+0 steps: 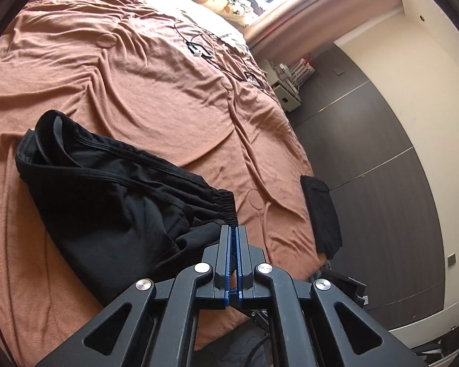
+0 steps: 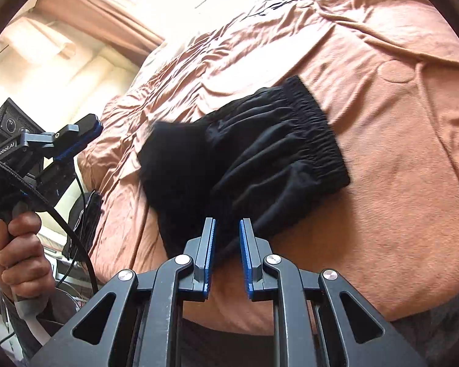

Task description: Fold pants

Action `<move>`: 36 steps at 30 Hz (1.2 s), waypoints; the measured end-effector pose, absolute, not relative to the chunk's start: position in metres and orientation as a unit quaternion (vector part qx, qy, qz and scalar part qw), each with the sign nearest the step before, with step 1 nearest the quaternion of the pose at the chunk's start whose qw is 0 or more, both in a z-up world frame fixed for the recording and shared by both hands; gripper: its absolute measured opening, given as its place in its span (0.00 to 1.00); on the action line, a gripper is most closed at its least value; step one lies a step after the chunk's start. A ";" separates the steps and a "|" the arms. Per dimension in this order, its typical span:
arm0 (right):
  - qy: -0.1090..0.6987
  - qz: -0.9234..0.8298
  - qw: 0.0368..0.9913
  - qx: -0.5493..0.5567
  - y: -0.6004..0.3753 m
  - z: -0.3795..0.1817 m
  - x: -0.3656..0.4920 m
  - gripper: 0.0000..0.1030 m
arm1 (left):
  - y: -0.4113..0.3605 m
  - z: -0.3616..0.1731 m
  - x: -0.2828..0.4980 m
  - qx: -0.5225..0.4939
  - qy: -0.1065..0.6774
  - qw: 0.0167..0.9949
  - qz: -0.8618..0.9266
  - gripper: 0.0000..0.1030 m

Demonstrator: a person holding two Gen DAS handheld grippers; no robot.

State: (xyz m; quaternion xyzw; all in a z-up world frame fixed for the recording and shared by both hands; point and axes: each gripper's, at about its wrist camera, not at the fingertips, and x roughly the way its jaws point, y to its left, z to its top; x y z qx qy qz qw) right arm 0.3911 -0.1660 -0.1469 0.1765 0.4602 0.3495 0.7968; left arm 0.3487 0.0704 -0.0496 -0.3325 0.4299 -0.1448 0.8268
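Pants (image 1: 113,195), far folds seemingly hidden, bunched.

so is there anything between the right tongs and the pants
Nothing visible. The right tongs stand open directly over the near edge of the black pants, which lie on the brown bedspread with no other item across them.
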 end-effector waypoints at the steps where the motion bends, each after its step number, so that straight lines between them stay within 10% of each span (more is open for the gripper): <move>1: 0.461 0.347 0.797 0.181 -0.170 -0.148 0.391 0.13 | 0.070 -0.052 0.349 -0.333 0.432 0.826 -0.143 0.03; 4: 0.463 0.349 0.792 0.191 -0.178 -0.152 0.395 0.13 | 0.073 -0.059 0.347 -0.337 0.439 0.822 -0.134 0.03; 9: 0.443 0.378 0.781 0.223 -0.181 -0.142 0.396 0.53 | 0.090 -0.067 0.340 -0.349 0.441 0.820 -0.109 0.06; 15: 0.451 0.388 0.765 0.246 -0.169 -0.139 0.411 0.54 | 0.116 -0.077 0.327 -0.365 0.429 0.823 -0.076 0.40; 36: 0.556 0.251 0.779 0.142 -0.045 -0.104 0.458 0.66 | 0.193 -0.131 0.287 -0.434 0.404 0.804 -0.036 0.41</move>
